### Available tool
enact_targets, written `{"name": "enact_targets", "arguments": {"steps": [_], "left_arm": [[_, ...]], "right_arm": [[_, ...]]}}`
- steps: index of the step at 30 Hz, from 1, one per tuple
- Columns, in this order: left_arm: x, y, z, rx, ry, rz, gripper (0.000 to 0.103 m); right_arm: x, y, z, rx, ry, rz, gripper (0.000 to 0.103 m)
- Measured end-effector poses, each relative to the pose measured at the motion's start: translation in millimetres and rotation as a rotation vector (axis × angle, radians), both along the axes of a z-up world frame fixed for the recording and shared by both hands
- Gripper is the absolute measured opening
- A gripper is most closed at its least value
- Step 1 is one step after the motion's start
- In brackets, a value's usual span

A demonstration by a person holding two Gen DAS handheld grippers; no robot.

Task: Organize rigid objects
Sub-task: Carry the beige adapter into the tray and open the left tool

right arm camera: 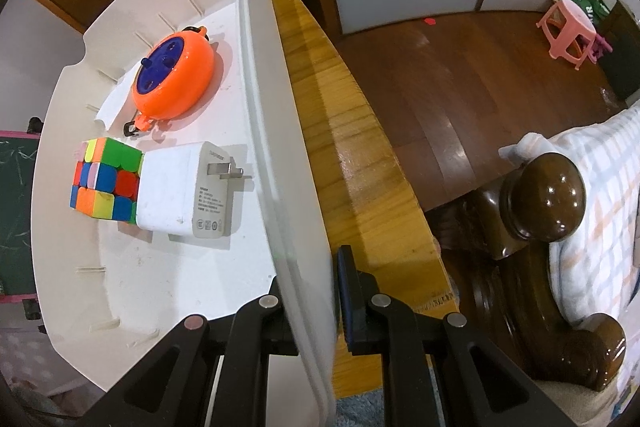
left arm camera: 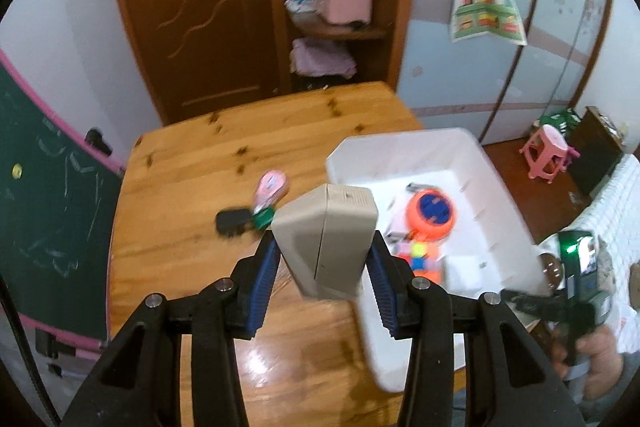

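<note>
From the left wrist view, the left gripper [left arm camera: 325, 263] has its blue-padded fingers [left arm camera: 264, 277] clamped on a beige boxy device [left arm camera: 326, 233], held up off the wooden table [left arm camera: 188, 179] just at the near-left corner of the white bin [left arm camera: 404, 147]. On the table beyond sit a black object [left arm camera: 232, 223] and a pink item [left arm camera: 270, 189] with a green piece attached, close together; both are too blurred to name, and I'd judge they are yet to be sorted. From the right wrist view, the right gripper [right arm camera: 312, 301] straddles the bin's side wall, one finger inside and one outside; whether it truly pinches the wall I can't tell, since the inner pad is hidden behind the plastic. In the bin lie an orange round reel [right arm camera: 174, 75], a colour cube [right arm camera: 106, 181] and a white charger [right arm camera: 180, 191], the cube touching the charger. So three are in, one is on its way, and two seem left.
</note>
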State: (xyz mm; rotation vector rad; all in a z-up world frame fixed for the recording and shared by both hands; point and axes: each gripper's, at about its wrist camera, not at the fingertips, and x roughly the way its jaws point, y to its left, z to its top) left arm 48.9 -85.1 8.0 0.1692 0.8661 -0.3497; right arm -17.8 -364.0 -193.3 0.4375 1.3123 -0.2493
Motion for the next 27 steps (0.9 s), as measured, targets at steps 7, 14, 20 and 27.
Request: {"name": "enact_targets", "arguments": {"steps": [7,14,20,27], "left_arm": [[6,-43,23,0.005,-0.055,-0.076,0.047],[32,-95,-2,0.023,0.029,-0.132,0.047],[62,-145,-52,0.08,0.132,-0.144,0.047],[87,-196,-101,0.124,0.206,-0.149,0.047]], "right_arm": [[-1,-6,-1,0.035,-0.01,0.009,0.014],[-1,-10,-3,0.062,-0.019,0.023,0.015],[-2,-10,-4,0.065,-0.022,0.03,0.016],[-3,-13,-5,0.084,-0.029,0.025,0.018]]}}
